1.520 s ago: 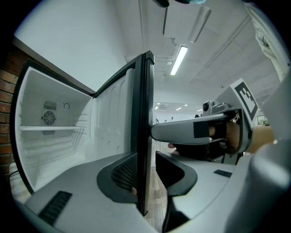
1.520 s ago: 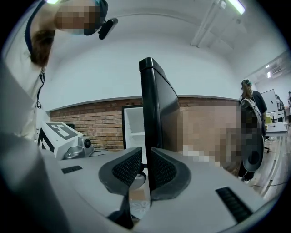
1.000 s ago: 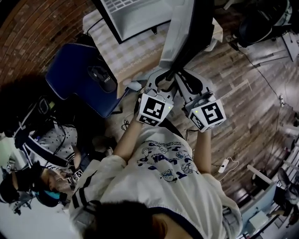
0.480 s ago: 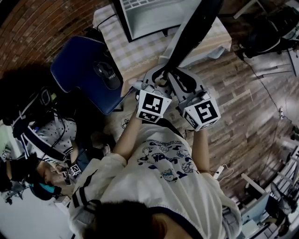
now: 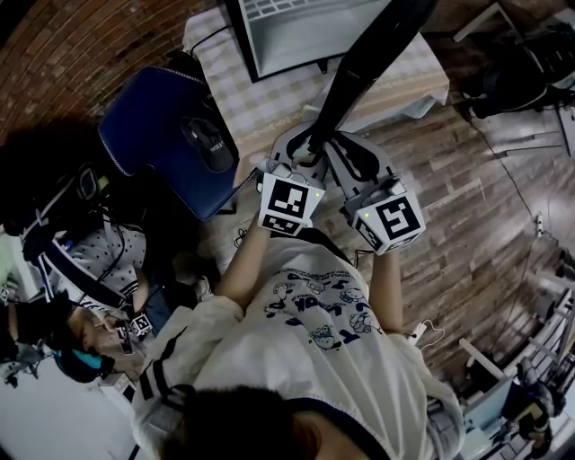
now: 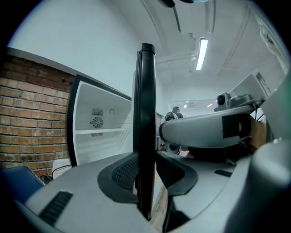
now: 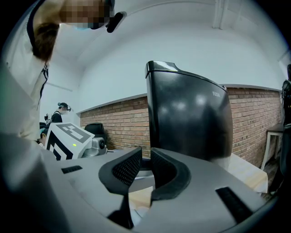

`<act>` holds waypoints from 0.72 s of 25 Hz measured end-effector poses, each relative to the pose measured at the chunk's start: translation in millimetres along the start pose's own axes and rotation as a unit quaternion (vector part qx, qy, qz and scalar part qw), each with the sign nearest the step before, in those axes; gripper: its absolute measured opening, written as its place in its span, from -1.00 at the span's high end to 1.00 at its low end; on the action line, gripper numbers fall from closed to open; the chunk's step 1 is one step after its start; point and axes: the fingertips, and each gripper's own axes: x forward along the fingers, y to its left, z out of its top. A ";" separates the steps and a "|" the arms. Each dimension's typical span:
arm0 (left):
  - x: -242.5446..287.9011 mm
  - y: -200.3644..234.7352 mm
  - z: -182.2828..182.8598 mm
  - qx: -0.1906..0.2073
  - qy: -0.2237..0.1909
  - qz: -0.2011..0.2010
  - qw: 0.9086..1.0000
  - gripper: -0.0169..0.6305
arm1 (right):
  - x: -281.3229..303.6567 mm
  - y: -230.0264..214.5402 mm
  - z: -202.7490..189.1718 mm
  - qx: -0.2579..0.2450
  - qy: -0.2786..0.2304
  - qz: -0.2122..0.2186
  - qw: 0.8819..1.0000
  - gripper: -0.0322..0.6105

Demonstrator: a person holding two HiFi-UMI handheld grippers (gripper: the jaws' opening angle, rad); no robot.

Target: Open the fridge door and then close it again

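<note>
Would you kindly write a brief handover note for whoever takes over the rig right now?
Left gripper: shut on the edge of the fridge door, which stands wide open.
Right gripper: jaws together with nothing between them, facing the door's black outer face.
Fridge cabinet: white interior exposed.
Done: door opened.
Left: swing the door closed, then let go.

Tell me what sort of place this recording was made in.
Probably a lab or studio workspace, not a kitchen: a small fridge stands on a cloth-covered table by a brick wall, a second person wearing headgear is alongside, and a strip light runs overhead.
</note>
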 end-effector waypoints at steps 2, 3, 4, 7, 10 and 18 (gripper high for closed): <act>-0.4 6.6 -0.9 -0.002 0.000 0.006 1.000 0.55 | 1.9 -1.0 -0.5 0.001 0.000 0.000 1.000 0.68; -0.7 9.9 -1.4 -0.003 0.001 0.009 1.000 0.55 | 2.9 -1.4 -0.8 0.002 0.000 0.000 1.000 0.68; -0.9 13.3 -1.7 -0.004 0.001 0.012 1.000 0.55 | 3.9 -1.8 -1.1 0.002 0.000 0.000 1.000 0.67; -1.3 22.7 -2.2 -0.003 0.002 0.019 1.000 0.56 | 7.1 -3.2 -1.1 0.002 0.000 0.001 1.000 0.67; -1.5 30.2 -2.6 -0.002 0.001 0.020 1.000 0.56 | 11.1 -4.9 -0.5 0.002 0.000 0.002 1.000 0.67; -1.3 51.5 -2.9 -0.002 0.001 0.020 1.000 0.55 | 26.8 -8.5 -0.1 0.006 0.003 0.007 1.000 0.67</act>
